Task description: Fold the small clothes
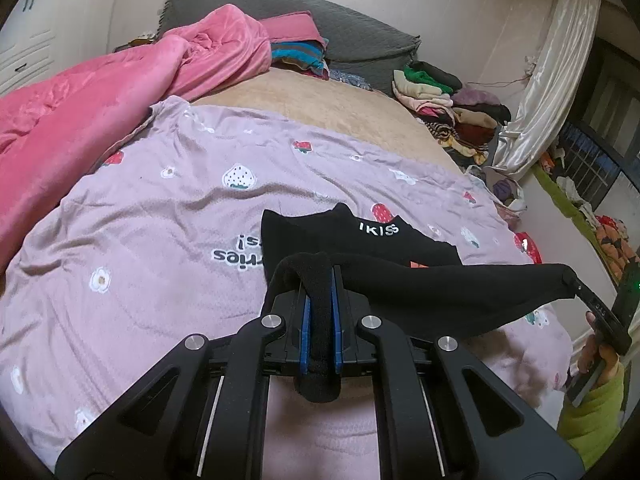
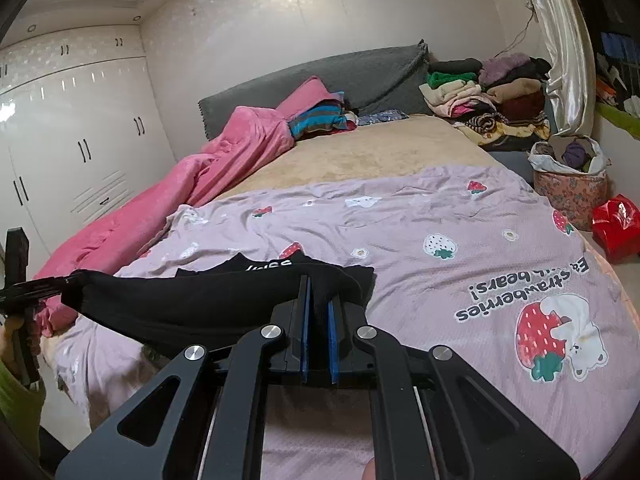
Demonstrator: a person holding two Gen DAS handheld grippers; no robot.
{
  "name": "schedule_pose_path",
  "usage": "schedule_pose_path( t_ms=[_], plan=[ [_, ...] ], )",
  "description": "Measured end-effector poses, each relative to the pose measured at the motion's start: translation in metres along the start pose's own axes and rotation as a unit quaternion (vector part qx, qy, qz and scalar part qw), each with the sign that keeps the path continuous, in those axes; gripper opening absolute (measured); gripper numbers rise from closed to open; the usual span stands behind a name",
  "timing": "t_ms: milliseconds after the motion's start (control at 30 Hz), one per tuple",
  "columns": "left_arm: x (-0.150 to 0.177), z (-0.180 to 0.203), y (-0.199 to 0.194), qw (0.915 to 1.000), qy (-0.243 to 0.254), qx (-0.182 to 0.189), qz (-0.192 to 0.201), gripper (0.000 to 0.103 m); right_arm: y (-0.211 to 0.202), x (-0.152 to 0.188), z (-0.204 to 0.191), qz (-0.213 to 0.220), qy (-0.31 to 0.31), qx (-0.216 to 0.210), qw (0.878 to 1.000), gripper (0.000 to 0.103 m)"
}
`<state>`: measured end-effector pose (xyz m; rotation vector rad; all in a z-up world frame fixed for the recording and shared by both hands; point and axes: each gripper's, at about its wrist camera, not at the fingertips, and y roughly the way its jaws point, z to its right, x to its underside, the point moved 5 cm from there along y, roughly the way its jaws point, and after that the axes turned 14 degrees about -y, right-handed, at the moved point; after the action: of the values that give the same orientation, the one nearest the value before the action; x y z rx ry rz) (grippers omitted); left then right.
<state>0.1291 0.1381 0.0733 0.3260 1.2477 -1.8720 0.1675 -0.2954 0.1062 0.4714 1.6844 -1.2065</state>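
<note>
Item: black garment [image 1: 420, 280], small, white lettering near its upper edge. Position: stretched in the air between two grippers above the near part of a bed; its far portion lies on a lilac strawberry-print sheet [image 1: 160, 208].

Left gripper [image 1: 319, 280]: blue-padded jaws pressed together, pinching one end of the black garment; a fold of cloth hangs back between the fingers.

Right gripper [image 2: 318, 292]: jaws likewise clamped on the opposite end of the garment, cloth bunched between the blue pads. A hand [image 1: 600, 354] in a green sleeve [image 1: 592, 416] holds it.

Bed contents: pink blanket [image 1: 100, 108], heaped along one side; tan underlay [image 2: 360, 152]; grey headboard cushion [image 2: 320, 80]; stack of folded clothes [image 2: 488, 96] at the far corner.

Beside the bed: floral basket [image 2: 568, 196] of laundry; red bag [image 2: 616, 224]; white wardrobe [image 2: 72, 140]; pale curtain [image 1: 548, 80].
</note>
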Motion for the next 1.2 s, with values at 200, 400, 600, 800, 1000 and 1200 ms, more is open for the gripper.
schedule_pose_path(
  t_ms=[200, 400, 600, 800, 1000, 1200],
  plan=[
    [-0.010, 0.001, 0.013, 0.9999, 0.005, -0.009, 0.001, 0.002, 0.013, -0.004, 0.004, -0.003, -0.004, 0.008, 1.000, 0.007],
    [-0.016, 0.000, 0.026, 0.9998, 0.007, -0.018, 0.001, 0.002, 0.029, -0.007, 0.006, -0.008, -0.017, 0.021, 1.000, 0.007],
    [-0.021, -0.003, 0.040, 0.9996, 0.009, -0.026, -0.003, 0.002, 0.047, -0.007, 0.011, -0.019, -0.022, 0.029, 0.999, 0.007],
    [-0.023, -0.008, 0.056, 0.9994, 0.007, -0.034, -0.009, 0.002, 0.067, -0.005, 0.015, -0.032, -0.021, 0.032, 0.999, 0.007],
    [-0.025, -0.015, 0.077, 0.9989, 0.002, -0.044, -0.018, 0.002, 0.088, -0.002, 0.017, -0.051, -0.022, 0.034, 0.998, 0.007],
    [-0.026, -0.023, 0.098, 0.9982, -0.008, -0.052, -0.029, 0.003, 0.116, 0.004, 0.021, -0.078, -0.022, 0.043, 0.996, 0.007]
  ],
)
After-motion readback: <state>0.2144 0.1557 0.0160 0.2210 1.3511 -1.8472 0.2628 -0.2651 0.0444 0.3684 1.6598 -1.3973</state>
